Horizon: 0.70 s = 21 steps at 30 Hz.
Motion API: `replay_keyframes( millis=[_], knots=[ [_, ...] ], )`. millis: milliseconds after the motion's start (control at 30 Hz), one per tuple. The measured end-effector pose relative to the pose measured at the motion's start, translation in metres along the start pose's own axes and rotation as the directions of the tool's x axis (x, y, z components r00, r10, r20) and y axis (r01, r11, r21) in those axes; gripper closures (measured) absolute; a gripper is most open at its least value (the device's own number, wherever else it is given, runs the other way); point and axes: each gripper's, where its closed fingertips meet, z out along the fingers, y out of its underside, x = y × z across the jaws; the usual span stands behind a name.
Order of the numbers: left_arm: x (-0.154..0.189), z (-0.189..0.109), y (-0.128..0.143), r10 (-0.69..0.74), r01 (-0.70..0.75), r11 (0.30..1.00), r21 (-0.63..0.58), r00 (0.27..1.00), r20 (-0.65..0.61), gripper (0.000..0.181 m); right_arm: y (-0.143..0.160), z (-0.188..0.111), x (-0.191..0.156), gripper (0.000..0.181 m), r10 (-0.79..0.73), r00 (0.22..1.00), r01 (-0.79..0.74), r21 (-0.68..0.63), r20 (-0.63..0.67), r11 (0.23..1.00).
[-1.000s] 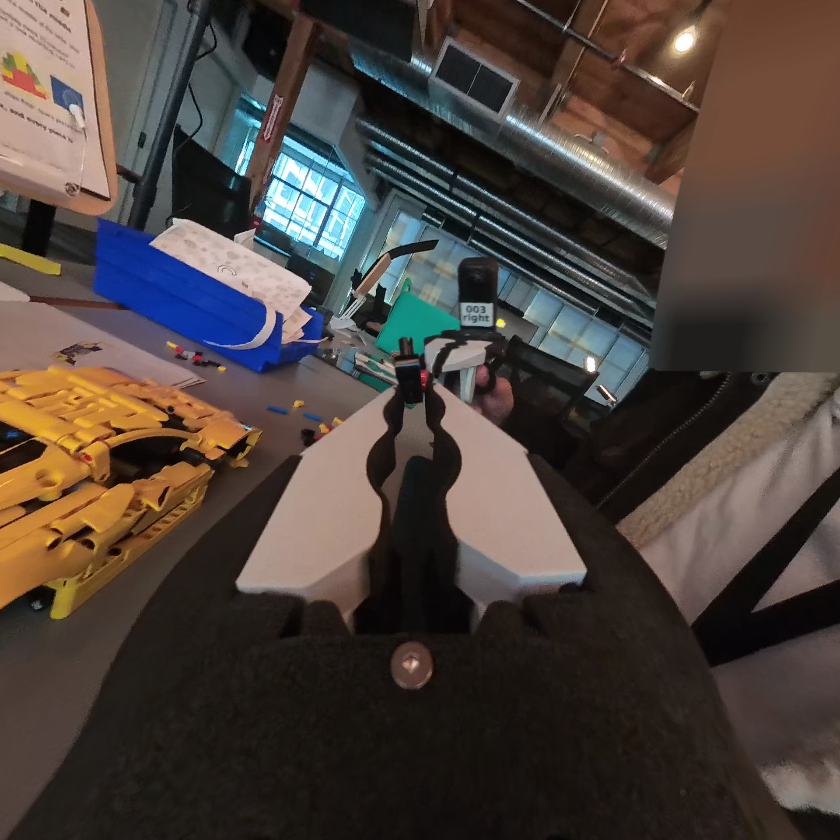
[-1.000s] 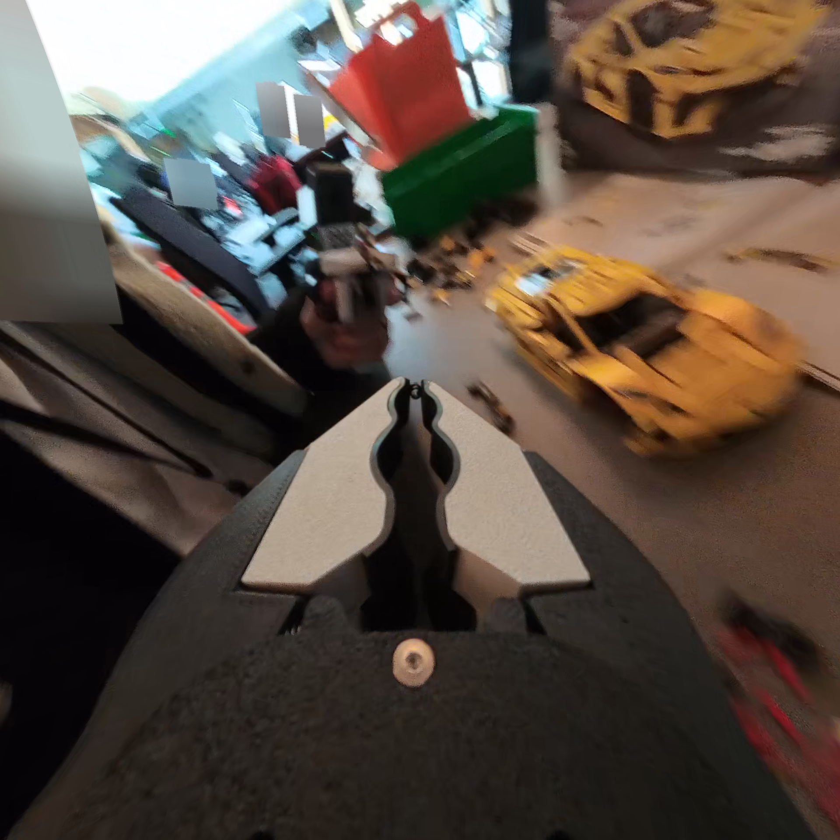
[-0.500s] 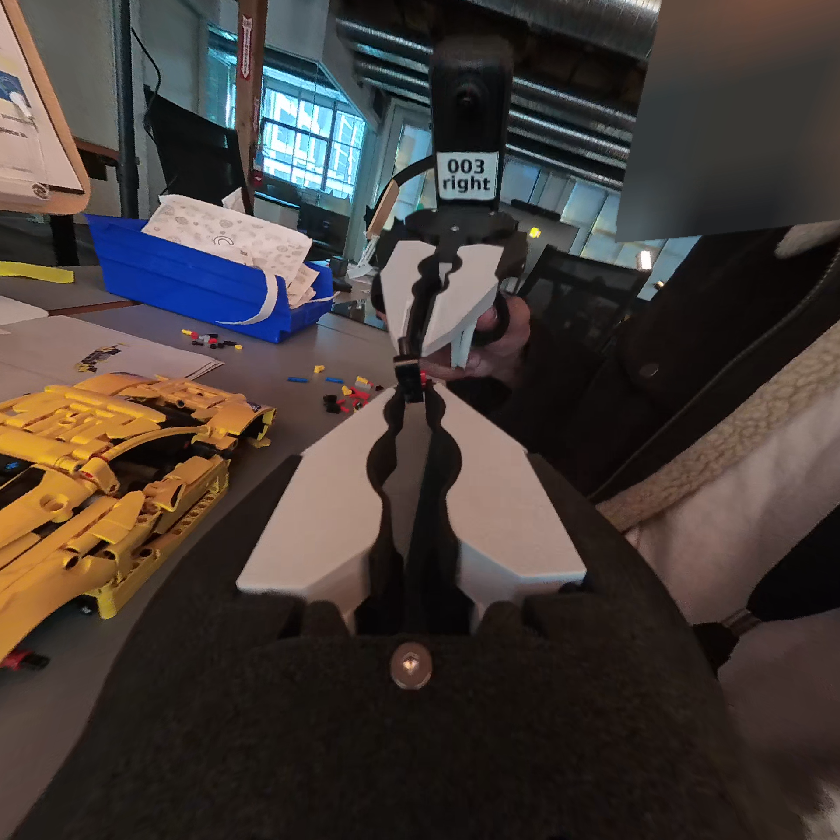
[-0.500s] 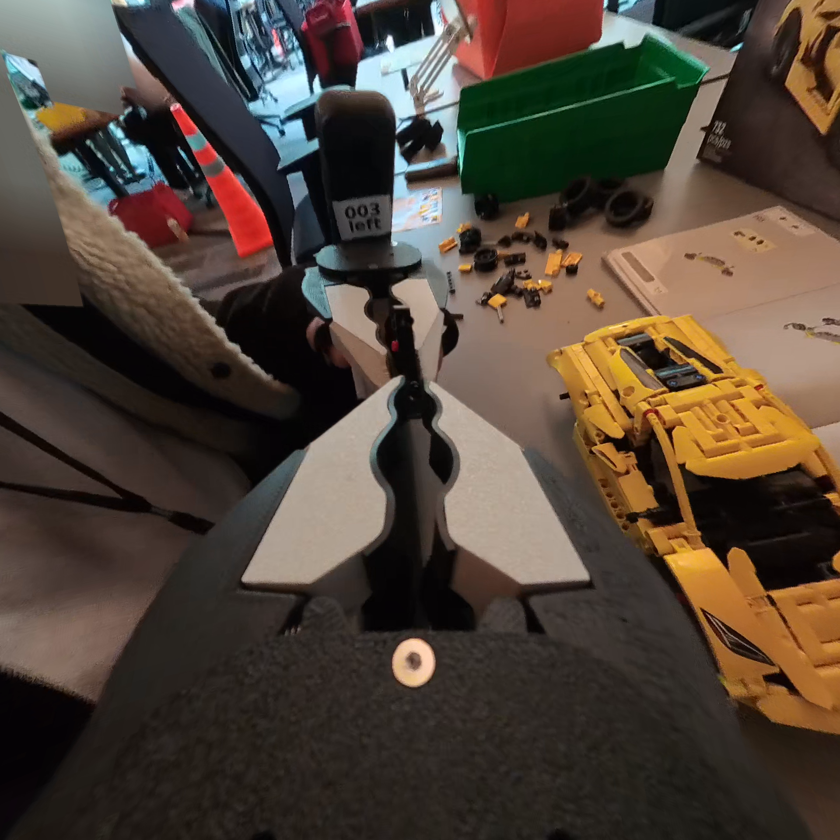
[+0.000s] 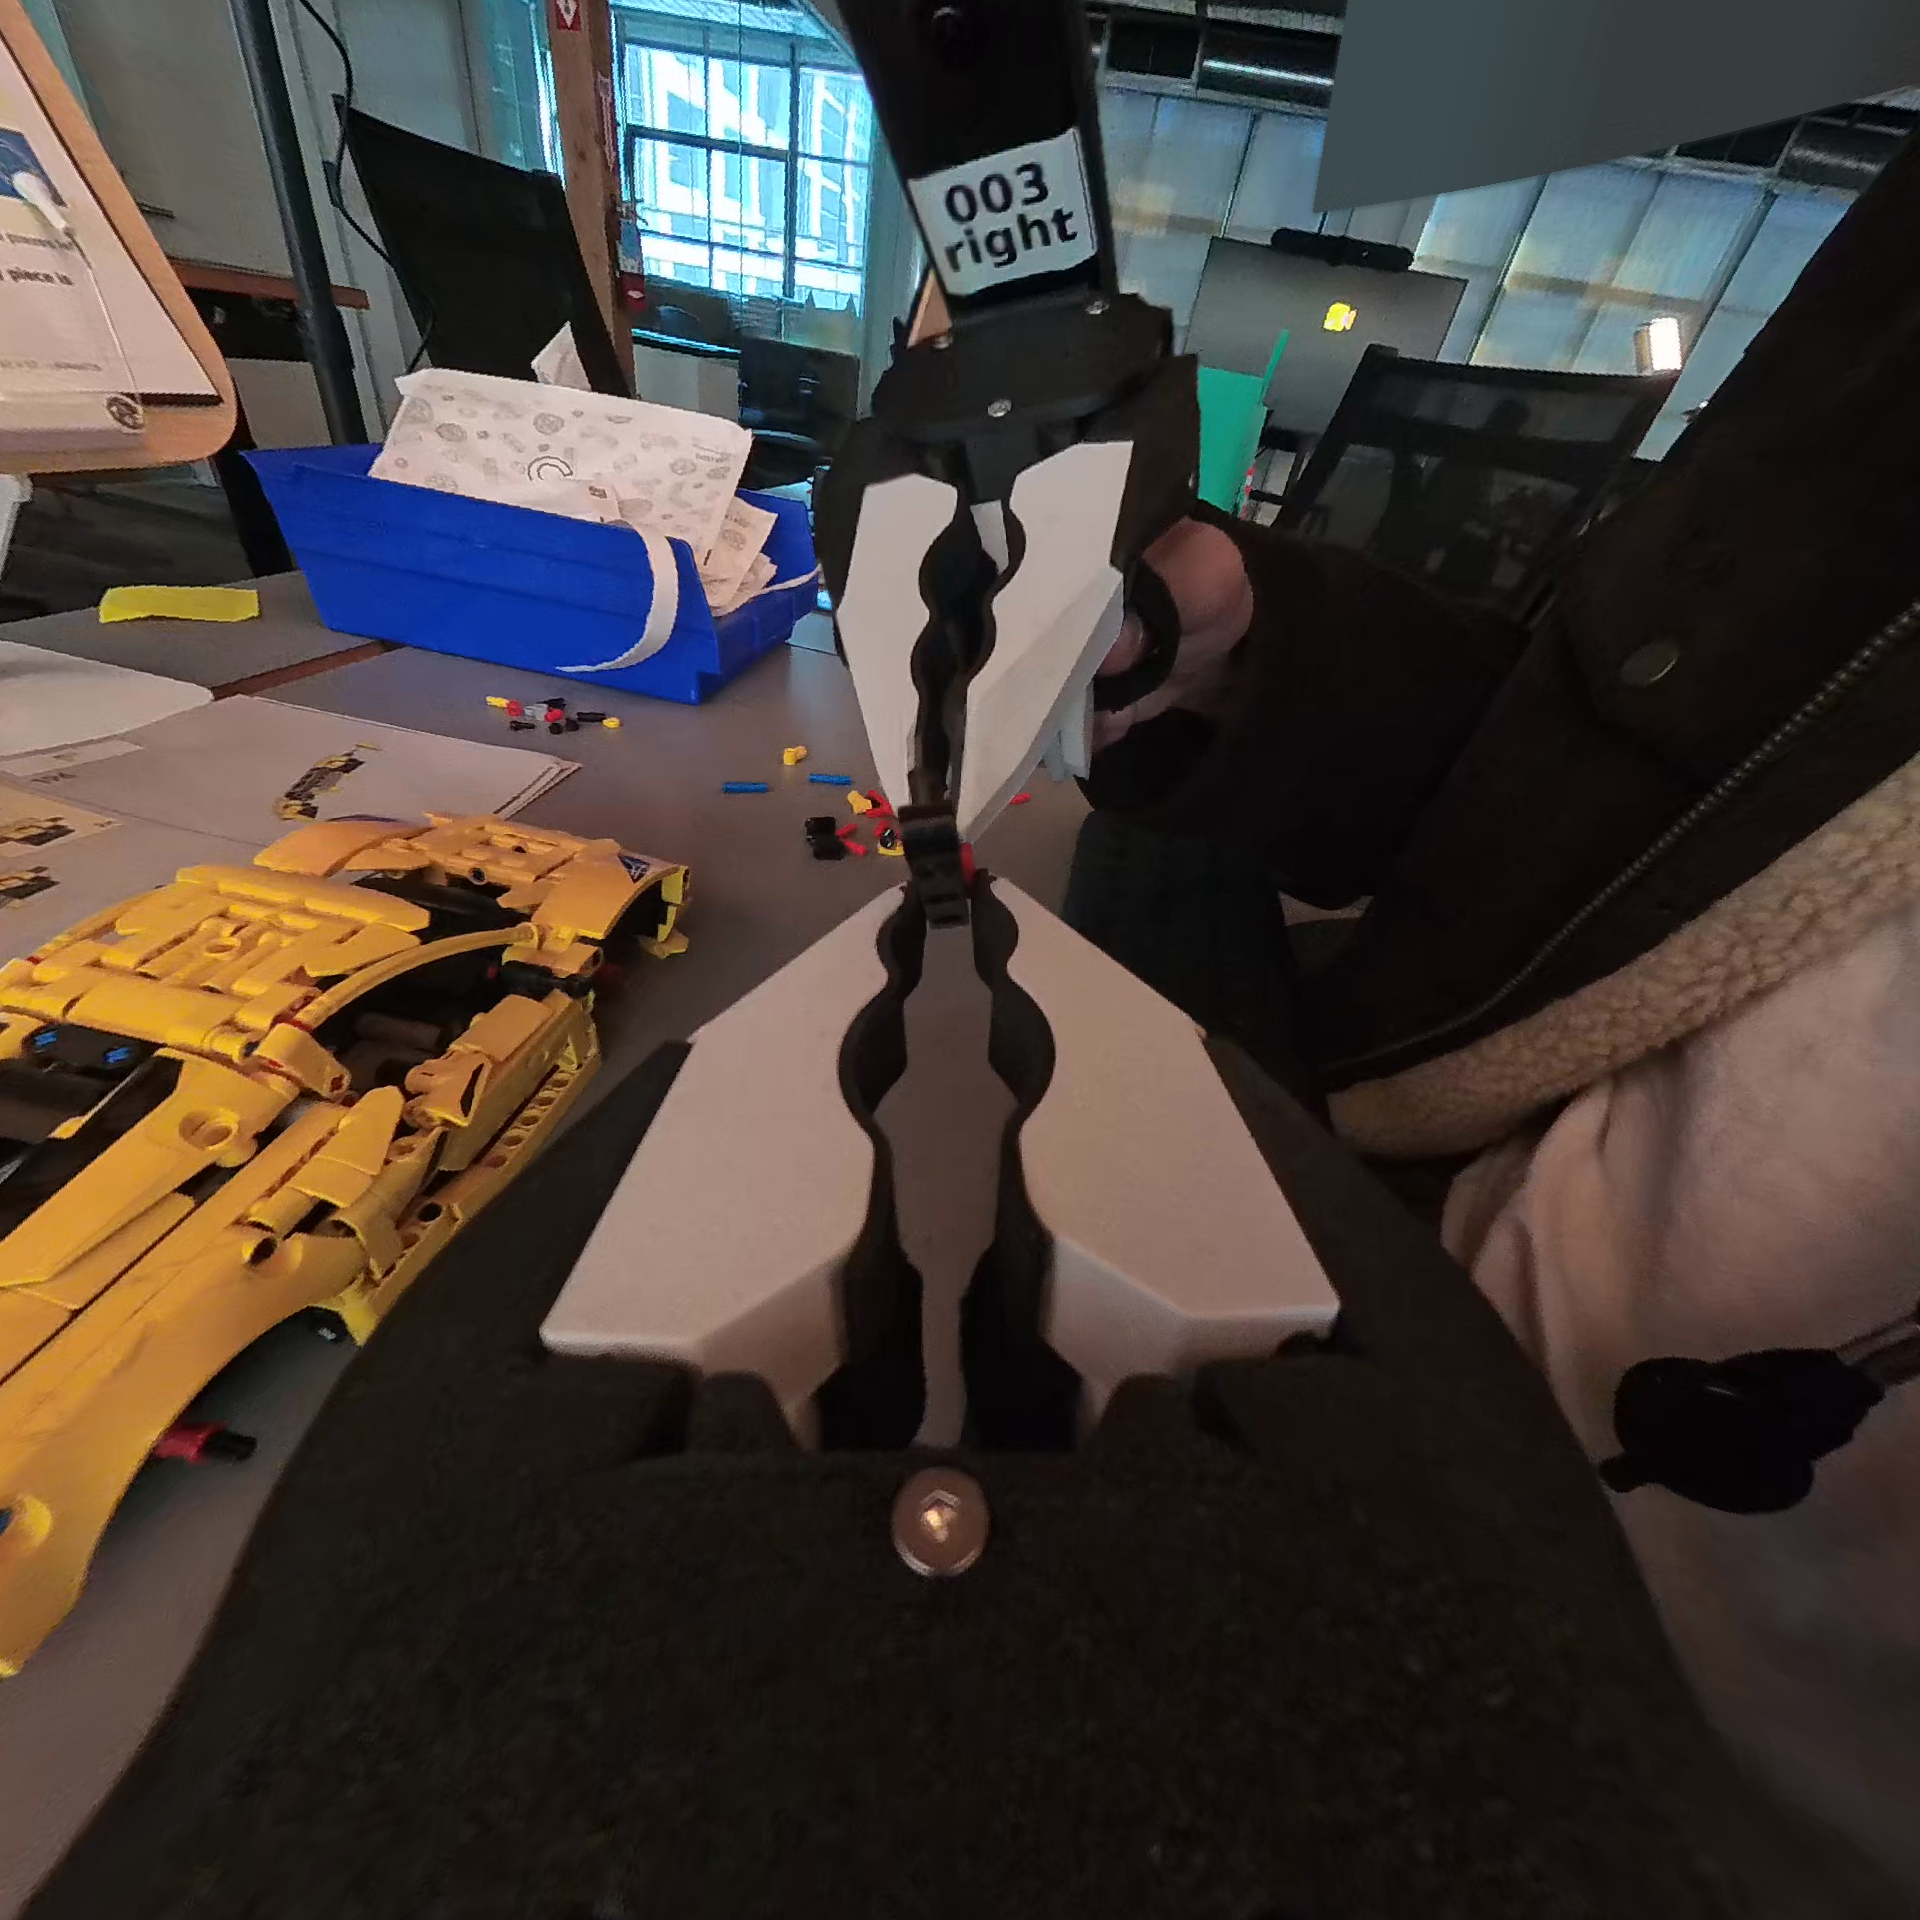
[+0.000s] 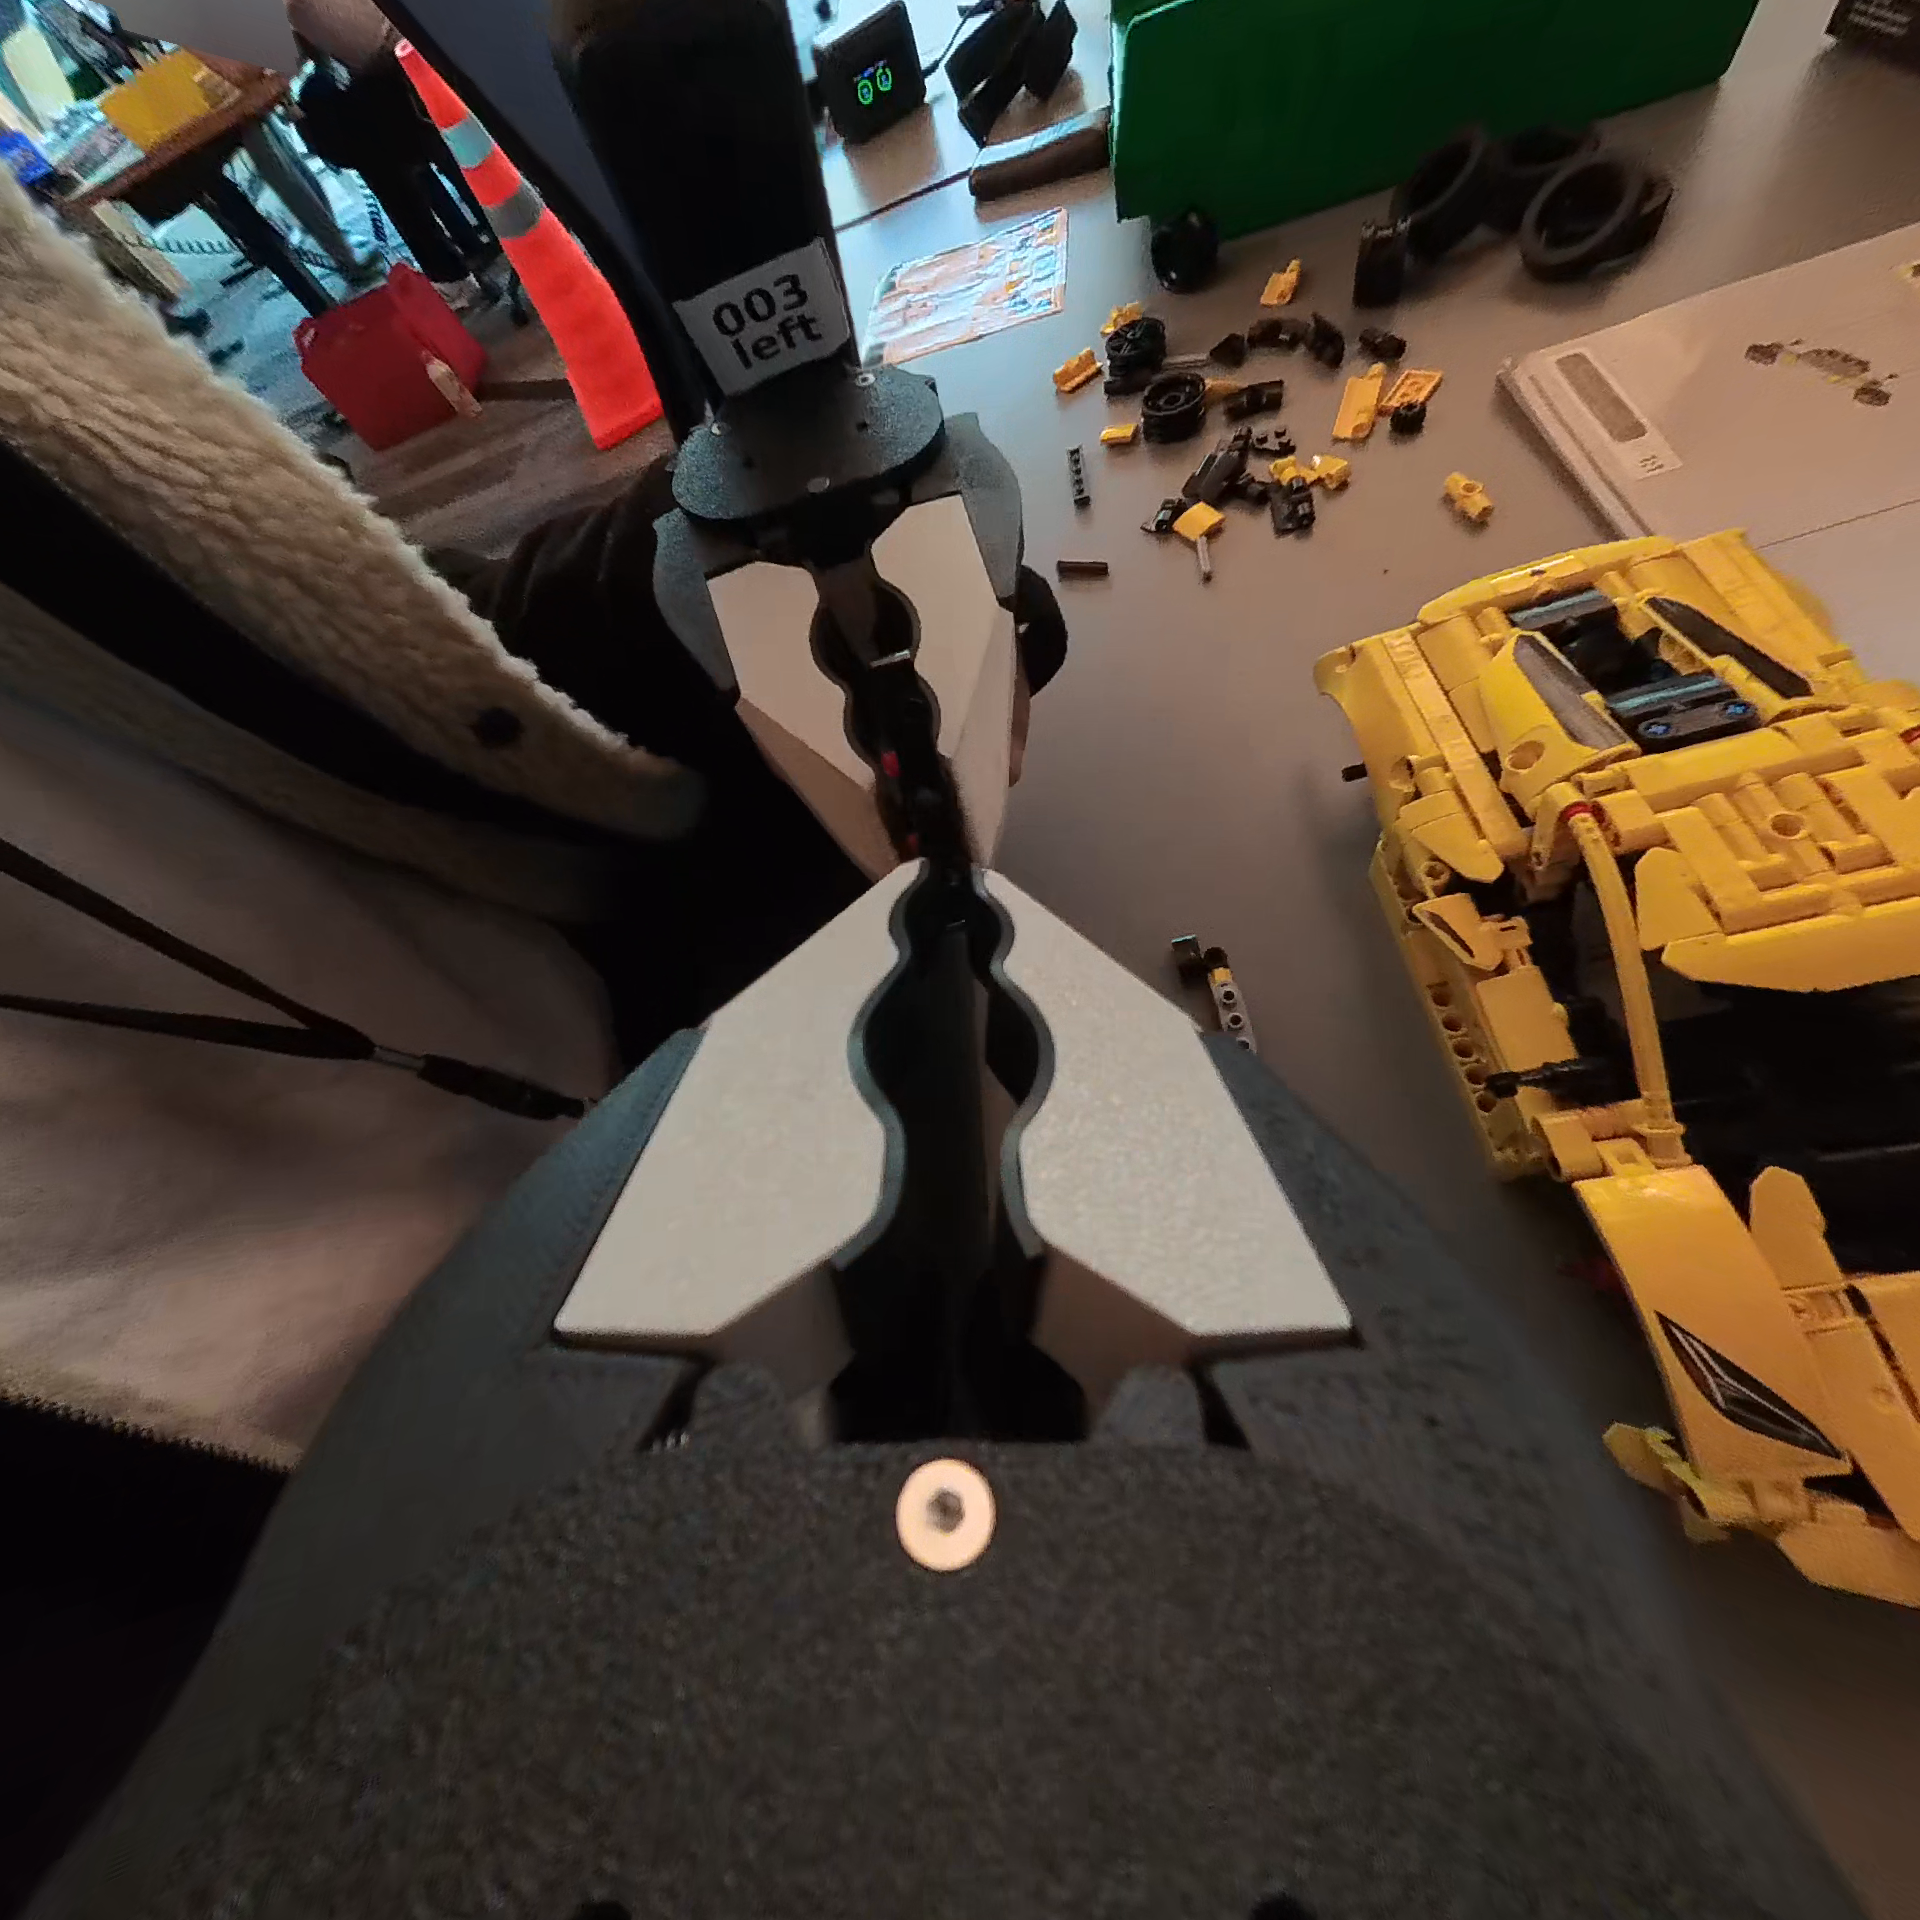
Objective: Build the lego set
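I logged a white sticker on the right gripper, a second white sticker on the left gripper, and a printed board behind the yellow car, its print too blurred to read.

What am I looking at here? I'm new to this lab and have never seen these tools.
These are two hand-held pincers, each with a camera looking along its white fingers. One picture is from the left gripper, the other from the right gripper; each also shows the other one facing it, tip to tip. The left gripper is shut on a small black and red lego piece. The right one's tips meet that piece, but I cannot tell what they pinch. On the grey table lie a half-built yellow lego car, scattered loose lego parts, black rubber tyres, a paper instruction booklet, a blue plastic bin and a green plastic bin.
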Motion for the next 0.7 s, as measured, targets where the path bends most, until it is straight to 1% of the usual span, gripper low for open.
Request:
replay_keyframes(
  millis=[133,233,300,400,433,467,700],
  knots=[
    [0.001,0.0,-0.001,0.031,-0.031,1.0,0.002,0.999,0.008,0.174,0.0,0.0,-0.001,0.177,0.041,0.997,-0.043,0.029,0.057,0.999],
    [0.0,-0.002,-0.003,0.009,-0.009,1.0,0.019,1.0,0.003,0.174,-0.003,0.001,-0.001,0.177,0.072,0.992,-0.081,0.092,0.102,0.992],
    [-0.001,-0.002,-0.002,0.006,-0.006,1.0,0.014,1.0,0.007,0.174,-0.001,0.002,0.0,0.177,0.084,0.99,-0.096,0.11,0.115,0.989],
    [0.001,-0.004,-0.008,-0.015,0.016,0.999,0.047,1.0,-0.011,0.174,-0.007,0.001,-0.003,0.177,0.106,0.98,-0.134,0.169,0.168,0.976],
    [0.001,-0.003,-0.007,-0.016,0.016,0.999,0.042,1.0,-0.011,0.174,-0.005,0.002,-0.002,0.178,0.087,0.985,-0.112,0.17,0.147,0.979],
    [0.001,-0.003,-0.006,-0.015,0.016,0.999,0.04,1.0,-0.012,0.174,-0.004,0.005,-0.004,0.177,0.074,0.986,-0.098,0.157,0.152,0.983],
    [-0.009,-0.008,-0.018,-0.097,0.096,0.988,0.12,0.995,0.003,0.173,-0.021,0.004,0.004,0.178,0.022,0.997,-0.04,0.262,0.071,0.964]
  ],
)
